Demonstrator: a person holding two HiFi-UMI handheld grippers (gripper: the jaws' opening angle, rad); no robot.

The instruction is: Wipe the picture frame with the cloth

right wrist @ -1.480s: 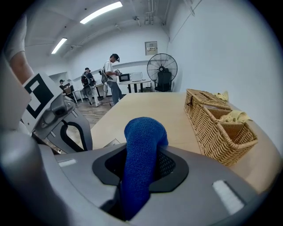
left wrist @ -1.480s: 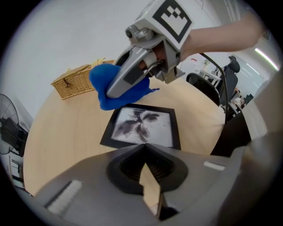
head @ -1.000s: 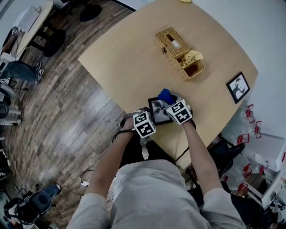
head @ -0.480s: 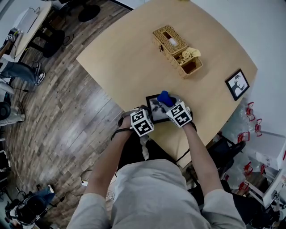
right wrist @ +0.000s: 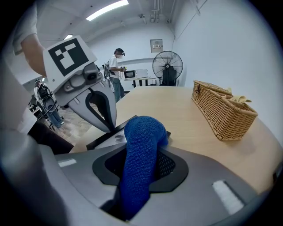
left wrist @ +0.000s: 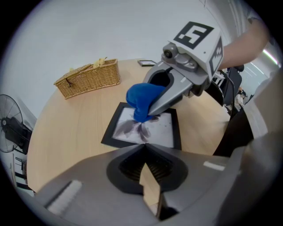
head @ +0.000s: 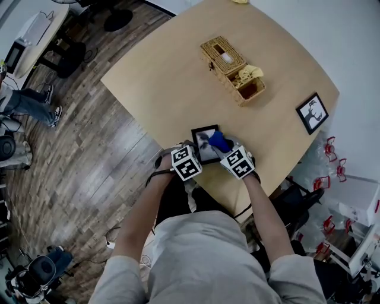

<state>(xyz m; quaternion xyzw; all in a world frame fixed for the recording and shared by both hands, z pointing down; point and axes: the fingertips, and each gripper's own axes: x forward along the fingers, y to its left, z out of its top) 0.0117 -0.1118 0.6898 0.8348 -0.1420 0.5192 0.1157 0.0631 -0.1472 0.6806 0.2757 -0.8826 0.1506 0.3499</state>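
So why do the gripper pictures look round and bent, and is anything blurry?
Left gripper view: wide-angle lens bends the table edge, corners black, its near jaws soft, picture frame sharp. Right gripper view: same bending, ceiling light glares, blue cloth crisp. Head view: evenly lit, milder bending.

**Materials and surface finishes**

Bench (head: 172,71): smooth pale wood with a faint sheen. Floor (head: 89,148): darker wooden planks, streaked. Basket (head: 233,63): rough woven wicker. Cloth (left wrist: 142,99): coarse blue knitted fabric, matt. Picture frame (left wrist: 114,129): matt black border around a smooth pale print with a slight glare. Left gripper (left wrist: 144,148) and right gripper (right wrist: 142,142): matt grey plastic shells with dark ribbed inner faces. The fingers (left wrist: 177,90) are smooth grey with a soft shine.
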